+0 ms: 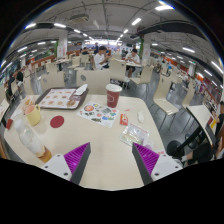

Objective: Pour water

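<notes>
A red paper cup [113, 95] stands upright on the beige table [100, 140], well beyond my fingers. A clear plastic bottle [29, 140] lies tilted at the left, beside the left finger [78, 155]. A second bottle or cup with yellowish contents [32, 112] stands behind it. My gripper [112, 160] is open and empty, low over the table's near part, with only bare table between the purple pads.
A tray with food containers [62, 97] sits at the back left. A red lid [57, 121], printed wrappers [98, 112] and a clear plastic bag [134, 134] lie around the cup. Chairs and other tables stand beyond, with a person [133, 58] seated far off.
</notes>
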Motion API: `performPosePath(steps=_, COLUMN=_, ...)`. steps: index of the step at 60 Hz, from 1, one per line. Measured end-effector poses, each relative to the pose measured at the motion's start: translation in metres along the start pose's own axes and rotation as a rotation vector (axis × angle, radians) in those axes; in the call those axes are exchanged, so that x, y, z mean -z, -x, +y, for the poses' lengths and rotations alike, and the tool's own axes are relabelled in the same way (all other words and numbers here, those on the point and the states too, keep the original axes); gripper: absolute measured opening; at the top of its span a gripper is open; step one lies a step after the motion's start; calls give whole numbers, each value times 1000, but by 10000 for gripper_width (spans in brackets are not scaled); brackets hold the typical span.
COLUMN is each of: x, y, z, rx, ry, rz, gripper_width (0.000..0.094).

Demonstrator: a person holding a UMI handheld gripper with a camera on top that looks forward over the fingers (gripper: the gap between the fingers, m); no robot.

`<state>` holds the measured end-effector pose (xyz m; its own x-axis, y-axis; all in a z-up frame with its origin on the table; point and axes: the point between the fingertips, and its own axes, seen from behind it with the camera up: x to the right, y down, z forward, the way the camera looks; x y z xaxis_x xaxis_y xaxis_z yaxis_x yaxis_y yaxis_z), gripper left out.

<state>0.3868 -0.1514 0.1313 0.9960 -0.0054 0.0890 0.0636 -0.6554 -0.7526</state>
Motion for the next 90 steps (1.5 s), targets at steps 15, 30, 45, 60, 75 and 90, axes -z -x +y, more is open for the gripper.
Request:
performPosePath(steps=15, x=16, y=6, z=49, rx=-37, ry=49, rz=51, gripper_width=847)
performPosePath(steps=30, x=56, y=87, z=109, rx=-39, ry=77, rz=75, gripper_width=851)
performPosePath(steps=45, x=57, y=220, z=113, rx=-82, ry=-1, rz=6, gripper_width=852)
performPosePath(steps=60, x=-3, y=272, z=50, rx=-105, ry=-154, rz=-24, gripper_width=847)
performPosePath(steps=75, x=-38, y=269, z=22, rx=-137, ry=-249, rz=16, gripper_width=525)
performPosePath(steps=90, x=-34, y=262, z=8, rx=-96, ry=-223, rz=107, gripper_width=424)
